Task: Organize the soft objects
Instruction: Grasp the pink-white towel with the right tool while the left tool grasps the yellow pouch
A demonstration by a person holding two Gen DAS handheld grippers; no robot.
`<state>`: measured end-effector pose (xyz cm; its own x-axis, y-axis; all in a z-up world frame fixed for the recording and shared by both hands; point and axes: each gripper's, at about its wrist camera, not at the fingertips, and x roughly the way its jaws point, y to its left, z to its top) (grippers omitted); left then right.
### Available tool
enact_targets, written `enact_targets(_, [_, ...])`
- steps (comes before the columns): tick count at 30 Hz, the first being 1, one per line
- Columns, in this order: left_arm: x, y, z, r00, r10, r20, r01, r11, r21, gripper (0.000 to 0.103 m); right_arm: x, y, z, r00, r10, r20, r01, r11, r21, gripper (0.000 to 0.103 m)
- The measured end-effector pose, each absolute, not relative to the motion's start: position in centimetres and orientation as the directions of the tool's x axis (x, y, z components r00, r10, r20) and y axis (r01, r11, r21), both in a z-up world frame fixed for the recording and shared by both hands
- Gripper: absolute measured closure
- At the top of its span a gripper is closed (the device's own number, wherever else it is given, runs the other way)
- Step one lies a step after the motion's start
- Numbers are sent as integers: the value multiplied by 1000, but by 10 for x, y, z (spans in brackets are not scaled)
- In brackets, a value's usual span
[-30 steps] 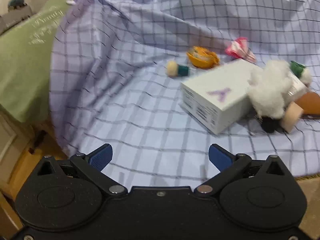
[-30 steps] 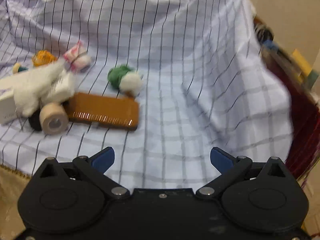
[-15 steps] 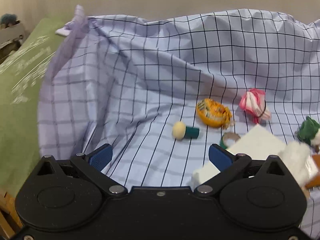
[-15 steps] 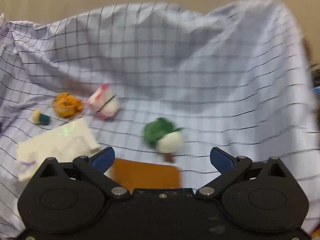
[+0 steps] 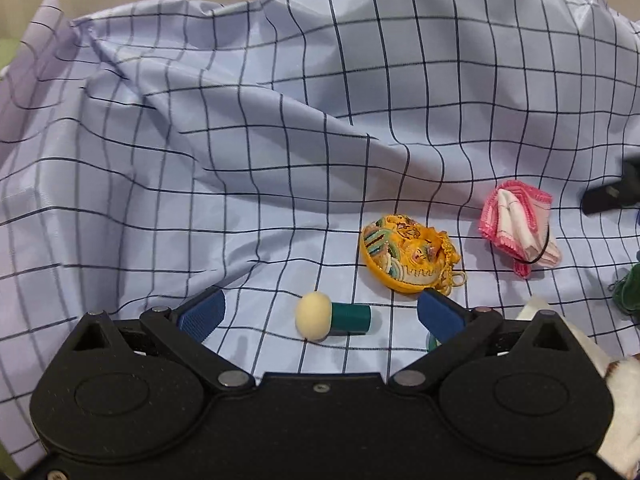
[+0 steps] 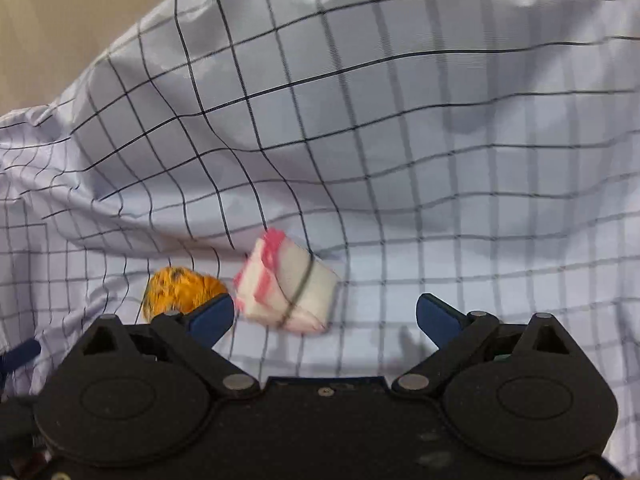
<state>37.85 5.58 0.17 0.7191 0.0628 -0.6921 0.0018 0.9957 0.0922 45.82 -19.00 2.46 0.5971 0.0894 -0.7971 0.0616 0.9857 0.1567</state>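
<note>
In the left wrist view my left gripper (image 5: 320,314) is open, with a small cream-headed, teal-handled sponge puff (image 5: 330,316) lying on the checked cloth (image 5: 240,160) between its fingers. An orange embroidered pouch (image 5: 408,258) lies just beyond, a pink-edged folded cloth bound by a black band (image 5: 518,226) further right. In the right wrist view my right gripper (image 6: 325,318) is open and empty, with the pink-edged cloth (image 6: 288,286) just ahead between the fingers, left of centre, and the orange pouch (image 6: 180,290) at its left.
A white fluffy toy (image 5: 616,396) and a dark green yarn item (image 5: 628,290) show at the left wrist view's right edge. The right gripper's dark tip (image 5: 608,194) shows there too. The cloth rises in folds behind.
Both grippers have moved forward and lower toward the small objects. The white box and brown item have dropped out of view. Both stay open.
</note>
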Motion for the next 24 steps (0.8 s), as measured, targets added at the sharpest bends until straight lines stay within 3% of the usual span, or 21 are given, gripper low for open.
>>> enact_targets(9, [394, 62, -17, 687, 52, -725, 29, 995, 98, 3, 527, -166, -21, 494, 93, -864, 79, 985, 151, 11])
enact_targets(15, [400, 57, -21, 680, 47, -732, 39, 994, 100, 3, 556, -160, -46, 401, 151, -904, 91, 975, 204, 20])
enact_targets(24, [427, 24, -21, 676, 21, -737, 98, 988, 118, 3, 525, -175, -4, 512, 108, -852, 56, 986, 159, 23])
